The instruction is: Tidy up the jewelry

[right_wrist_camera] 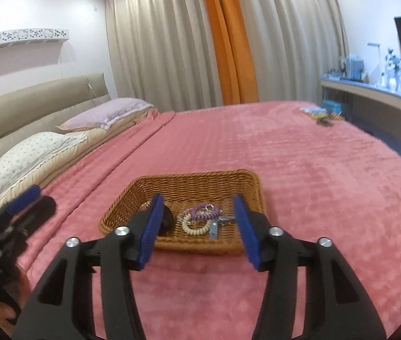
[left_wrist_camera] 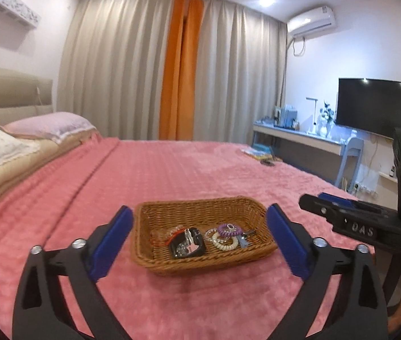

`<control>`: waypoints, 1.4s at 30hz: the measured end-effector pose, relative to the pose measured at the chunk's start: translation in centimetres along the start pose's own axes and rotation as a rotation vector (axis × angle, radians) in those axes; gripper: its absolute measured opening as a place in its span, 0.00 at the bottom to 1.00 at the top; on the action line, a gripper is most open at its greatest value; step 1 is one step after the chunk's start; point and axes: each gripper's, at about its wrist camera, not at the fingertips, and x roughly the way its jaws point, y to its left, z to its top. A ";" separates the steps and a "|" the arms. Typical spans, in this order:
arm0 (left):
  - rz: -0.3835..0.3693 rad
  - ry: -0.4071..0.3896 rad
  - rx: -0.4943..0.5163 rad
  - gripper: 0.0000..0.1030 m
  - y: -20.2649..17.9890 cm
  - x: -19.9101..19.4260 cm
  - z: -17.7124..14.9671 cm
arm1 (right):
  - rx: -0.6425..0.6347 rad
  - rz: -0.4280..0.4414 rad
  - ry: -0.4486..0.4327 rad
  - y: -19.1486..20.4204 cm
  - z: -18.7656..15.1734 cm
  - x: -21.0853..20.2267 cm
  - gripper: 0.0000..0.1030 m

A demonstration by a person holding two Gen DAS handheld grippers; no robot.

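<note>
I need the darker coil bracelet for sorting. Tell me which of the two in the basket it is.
The purple coil bracelet, lying farther back in the wicker basket; the cream coil bracelet just in front of it is pale.

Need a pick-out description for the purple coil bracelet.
On the pink bedspread sits a wicker basket. Right of centre inside it lies the purple coil bracelet, overlapping a cream coil bracelet; it is the basket's only purple item.

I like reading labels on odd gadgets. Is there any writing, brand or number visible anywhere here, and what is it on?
"DAS": raised letters on the black right gripper, seen from the left wrist view.
Red label on the black item in the brown wicker basket: too small to read.
</note>
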 end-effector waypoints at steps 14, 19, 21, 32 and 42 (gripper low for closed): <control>0.180 -0.094 0.028 0.92 -0.5 -2.4 -5.4 | -0.033 -0.127 -0.114 -0.1 -6.3 -1.8 0.54; 0.208 -0.030 -0.011 0.92 0.7 -0.6 -7.1 | -0.028 -0.131 -0.071 -0.6 -7.0 -0.3 0.54; 0.209 -0.019 -0.025 0.92 1.0 -0.4 -7.2 | -0.036 -0.129 -0.070 -0.6 -7.2 -0.3 0.54; 0.210 -0.001 -0.012 0.93 0.8 0.0 -7.5 | -0.080 -0.157 -0.074 0.6 -8.1 0.0 0.54; 0.211 0.004 -0.012 0.93 0.8 0.1 -7.6 | -0.069 -0.163 -0.074 0.5 -8.1 -0.1 0.54</control>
